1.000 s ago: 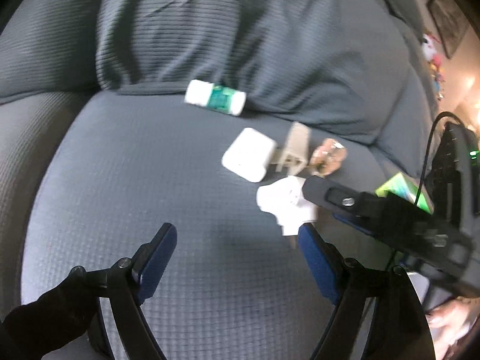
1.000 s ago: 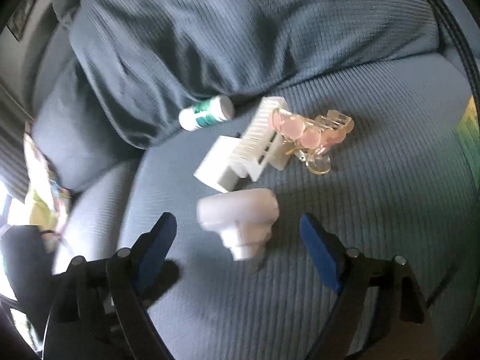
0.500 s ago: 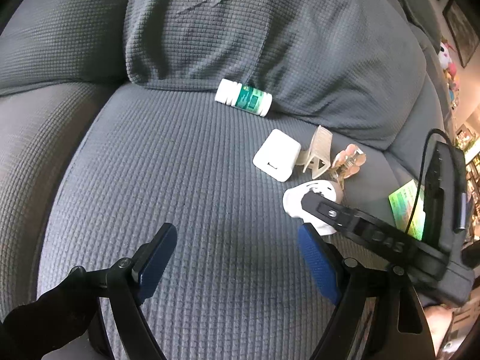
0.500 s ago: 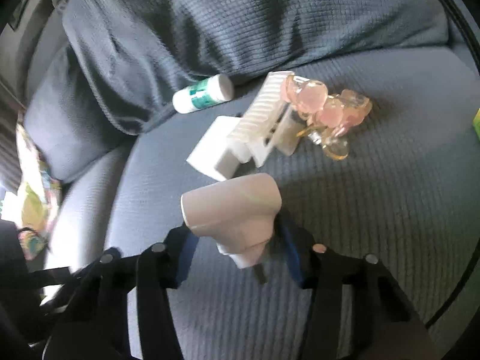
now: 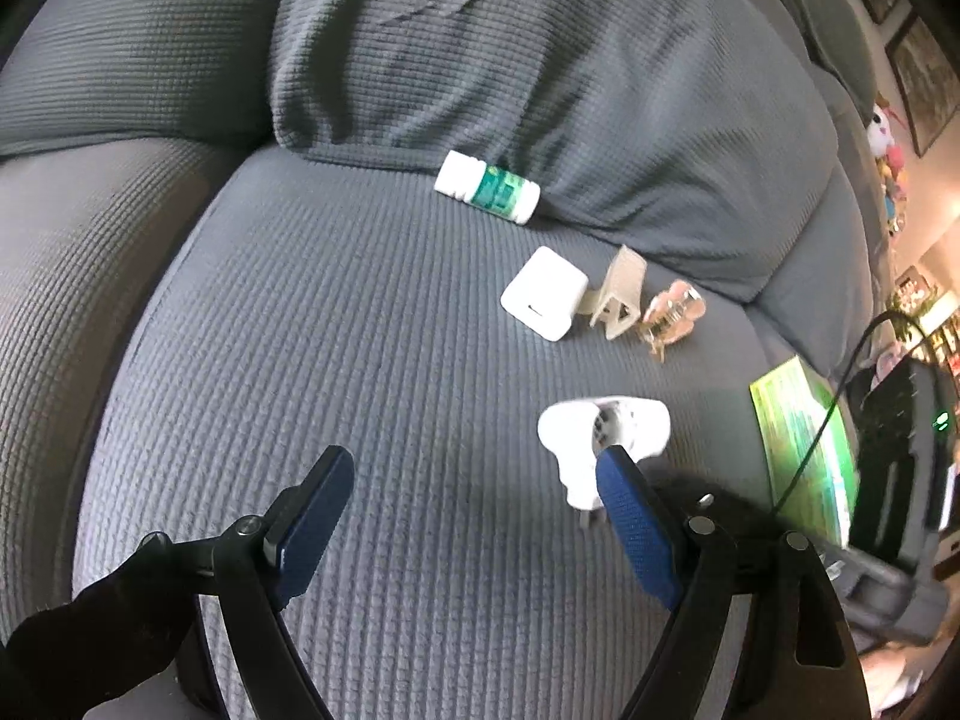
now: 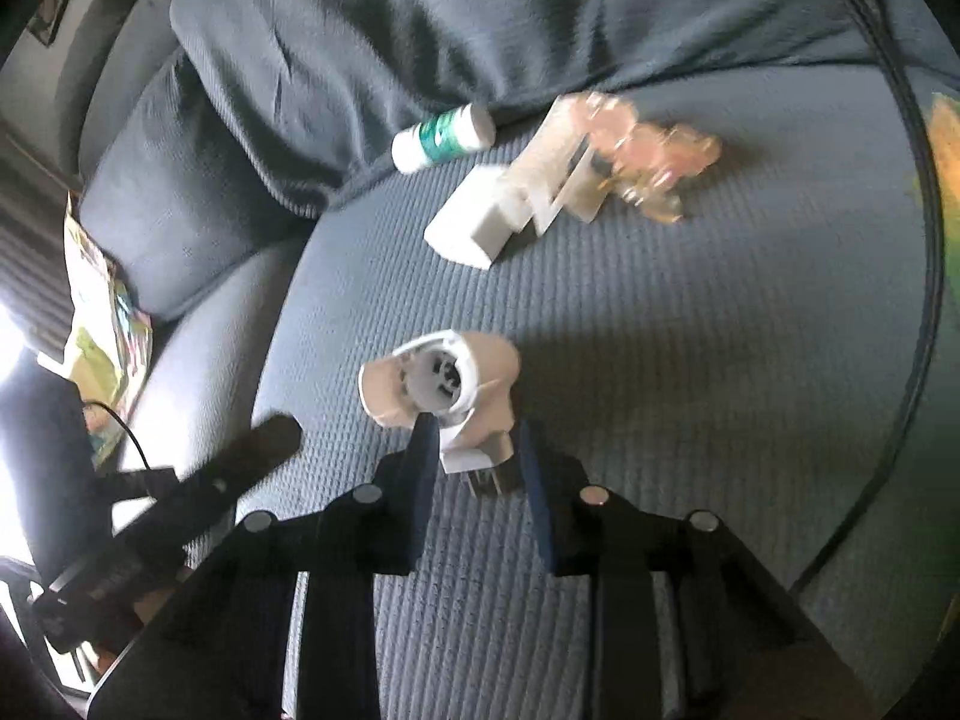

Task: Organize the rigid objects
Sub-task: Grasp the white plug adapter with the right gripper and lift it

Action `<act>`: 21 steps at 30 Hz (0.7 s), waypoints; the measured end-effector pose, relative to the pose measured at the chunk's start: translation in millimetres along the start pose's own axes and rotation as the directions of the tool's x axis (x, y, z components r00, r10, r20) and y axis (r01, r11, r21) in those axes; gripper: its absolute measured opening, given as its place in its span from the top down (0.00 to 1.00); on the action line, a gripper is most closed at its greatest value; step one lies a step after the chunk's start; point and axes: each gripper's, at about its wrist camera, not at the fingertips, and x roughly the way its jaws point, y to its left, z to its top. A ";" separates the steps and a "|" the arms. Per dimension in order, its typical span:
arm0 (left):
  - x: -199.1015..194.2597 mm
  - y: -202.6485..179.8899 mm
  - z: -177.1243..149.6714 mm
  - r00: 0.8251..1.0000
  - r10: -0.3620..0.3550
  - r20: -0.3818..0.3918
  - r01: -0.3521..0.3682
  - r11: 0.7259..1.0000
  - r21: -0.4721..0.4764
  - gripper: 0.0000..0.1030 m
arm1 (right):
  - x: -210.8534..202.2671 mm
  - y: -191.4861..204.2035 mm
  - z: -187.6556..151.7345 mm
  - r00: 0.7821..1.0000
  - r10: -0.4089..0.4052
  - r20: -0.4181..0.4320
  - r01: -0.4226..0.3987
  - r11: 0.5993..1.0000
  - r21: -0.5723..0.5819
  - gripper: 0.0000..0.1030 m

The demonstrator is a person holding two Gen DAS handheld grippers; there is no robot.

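The right gripper (image 6: 474,456) holds a white plug adapter (image 6: 447,387). Its jaws have just been closing, and now the two dark pads squeeze the narrow end of the adapter, near its metal prongs. The round socket end of the adapter sticks out past the fingertips. It looks lifted a little off the grey sofa seat (image 5: 336,360), but the picture is blurry, so that is hard to be sure of.

The left gripper (image 5: 474,516) has its jaws wide apart with nothing between them. It hangs over the bare seat, just left of the adapter.

Farther back on the seat lie the other things, close together. A white charger cube (image 5: 545,301) sits on the left of the group. A pale plastic clip (image 5: 621,294) touches its right side. A pink hair claw (image 5: 669,315) lies just right of the clip. A white pill bottle (image 5: 487,187) with a green label lies on its side, far back, against the big grey cushion (image 5: 540,60).

A green box (image 5: 804,444) sits at the right edge of the seat, with a black cable (image 5: 840,396) crossing it.
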 end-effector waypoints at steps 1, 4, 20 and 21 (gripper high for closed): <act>1.4 -2.0 -0.5 1.000 -0.007 -0.005 0.007 1.000 0.008 0.19 | -4.6 -2.8 1.7 1.000 0.012 0.023 -0.013 1.000 0.016 0.62; 6.5 -6.6 -0.7 0.998 -0.053 -0.016 0.053 0.998 0.015 0.19 | -13.8 -12.2 6.7 0.996 0.037 0.085 -0.043 0.997 0.071 0.36; 53.8 -13.3 2.8 0.981 -0.166 -0.098 0.161 0.985 -0.055 0.18 | 32.1 -18.1 22.0 0.993 0.115 0.019 -0.117 0.982 0.149 0.44; 53.7 -13.9 3.6 0.983 -0.161 -0.090 0.157 0.987 -0.044 0.18 | 33.9 -18.8 23.1 0.991 0.132 0.016 -0.133 0.980 0.151 0.47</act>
